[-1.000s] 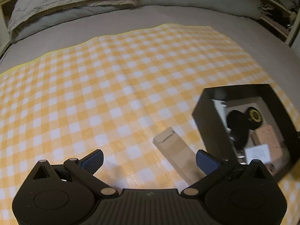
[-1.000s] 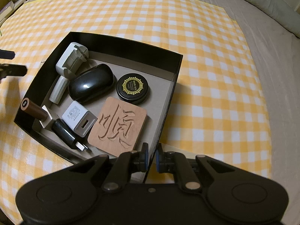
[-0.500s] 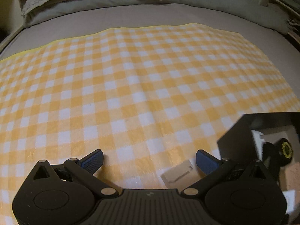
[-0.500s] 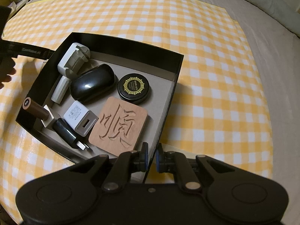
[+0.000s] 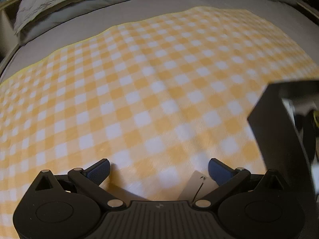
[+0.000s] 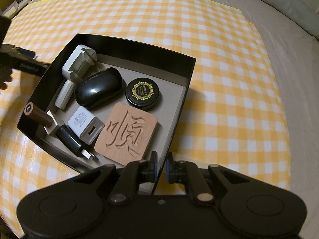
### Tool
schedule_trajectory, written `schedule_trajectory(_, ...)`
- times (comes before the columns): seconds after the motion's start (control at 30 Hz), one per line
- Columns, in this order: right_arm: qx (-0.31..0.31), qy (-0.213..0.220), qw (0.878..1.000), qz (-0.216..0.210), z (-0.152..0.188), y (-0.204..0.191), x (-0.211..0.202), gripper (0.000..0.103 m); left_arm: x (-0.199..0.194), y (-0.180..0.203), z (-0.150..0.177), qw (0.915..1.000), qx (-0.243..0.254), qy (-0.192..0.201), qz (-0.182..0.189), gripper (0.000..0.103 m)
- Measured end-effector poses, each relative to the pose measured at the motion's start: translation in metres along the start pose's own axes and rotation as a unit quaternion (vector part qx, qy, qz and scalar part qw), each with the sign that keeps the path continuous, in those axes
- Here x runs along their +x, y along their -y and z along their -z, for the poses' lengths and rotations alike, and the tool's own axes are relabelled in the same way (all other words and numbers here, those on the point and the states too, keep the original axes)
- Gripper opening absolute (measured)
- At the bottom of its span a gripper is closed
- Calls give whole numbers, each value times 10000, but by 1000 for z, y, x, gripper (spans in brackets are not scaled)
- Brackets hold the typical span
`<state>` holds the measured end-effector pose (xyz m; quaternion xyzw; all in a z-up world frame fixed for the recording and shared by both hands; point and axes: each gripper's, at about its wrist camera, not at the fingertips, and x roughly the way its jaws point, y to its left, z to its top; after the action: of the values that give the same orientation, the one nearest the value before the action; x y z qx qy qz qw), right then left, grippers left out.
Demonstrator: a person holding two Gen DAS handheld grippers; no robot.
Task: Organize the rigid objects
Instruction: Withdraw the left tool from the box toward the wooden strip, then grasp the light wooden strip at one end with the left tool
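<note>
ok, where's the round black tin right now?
Right wrist view: round black tin inside the black box, between the black mouse and wooden coaster.

Wooden coaster (image 6: pixel 126 133) bears carved 順 (other labels too small).

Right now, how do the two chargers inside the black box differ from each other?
The white USB charger is a pale cube with its port facing up toward the camera; the black plug adapter is dark, slimmer, and longer, with metal prongs pointing out. The white one shows printed text; the black one looks plain. Both lie side by side in the black box.
</note>
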<state>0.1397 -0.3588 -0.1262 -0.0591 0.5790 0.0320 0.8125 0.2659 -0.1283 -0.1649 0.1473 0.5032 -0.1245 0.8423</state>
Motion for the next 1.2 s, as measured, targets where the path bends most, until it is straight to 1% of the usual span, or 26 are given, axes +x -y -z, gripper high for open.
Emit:
schedule_trajectory(0.13,-6,0,10000,7,0,-1,0,9,-10,-13,16,9988,489,-80,21,103)
schedule_trajectory(0.23,-21,-9,10000,27,-1,-1,0,9,-18,-21,31,9952,920,-198,259,103)
schedule_trajectory(0.3,-30,-9,10000,33,0,-2,0,9,-25,-23,43,9900,1311,-206,475,103)
schedule_trajectory(0.4,-49,-11,10000,43,0,-3,1,9,-38,-20,61,9760,2037,-74,768,103)
schedule_trajectory(0.47,-47,-11,10000,45,0,-3,1,9,-45,-20,68,9720,2194,-36,844,103)
schedule_trajectory(0.53,-50,-14,10000,55,0,-3,1,9,-51,-24,70,9734,2106,40,900,103)
schedule_trajectory(0.6,-72,-22,9999,79,-1,-4,1,9,-58,-30,73,9772,1847,116,1036,102)
schedule_trajectory(0.67,-85,-28,9999,98,-1,-4,1,9,-67,-35,70,9793,1525,190,1316,99)
schedule_trajectory(0.7,-86,-28,9999,97,-1,-4,1,9,-72,-36,68,9792,1381,226,1471,97)
schedule_trajectory(0.77,-88,-29,9999,99,-1,-4,2,8,-77,-34,66,9769,1258,298,1699,90)
schedule_trajectory(0.8,-80,-28,9999,93,-1,-4,2,8,-78,-30,64,9749,1259,299,1812,88)
schedule_trajectory(0.87,-46,-23,10000,72,-1,-4,1,8,-77,-15,64,9715,1357,234,1928,80)
schedule_trajectory(0.9,10,-17,10000,42,-1,-2,1,8,-75,-8,64,9700,1446,162,1945,79)
schedule_trajectory(0.97,121,-9,9999,-38,-1,2,1,8,-70,8,66,9687,1646,-10,1857,74)
schedule_trajectory(1.03,196,-1,9998,-81,0,5,1,8,-66,18,68,9679,1795,-50,1758,71)
schedule_trajectory(1.1,224,3,9997,-84,0,7,0,8,-60,25,69,9689,1827,-115,1666,65)
schedule_trajectory(1.2,360,-2,9993,-126,-1,13,0,8,-46,29,67,9726,1752,-172,1521,61)
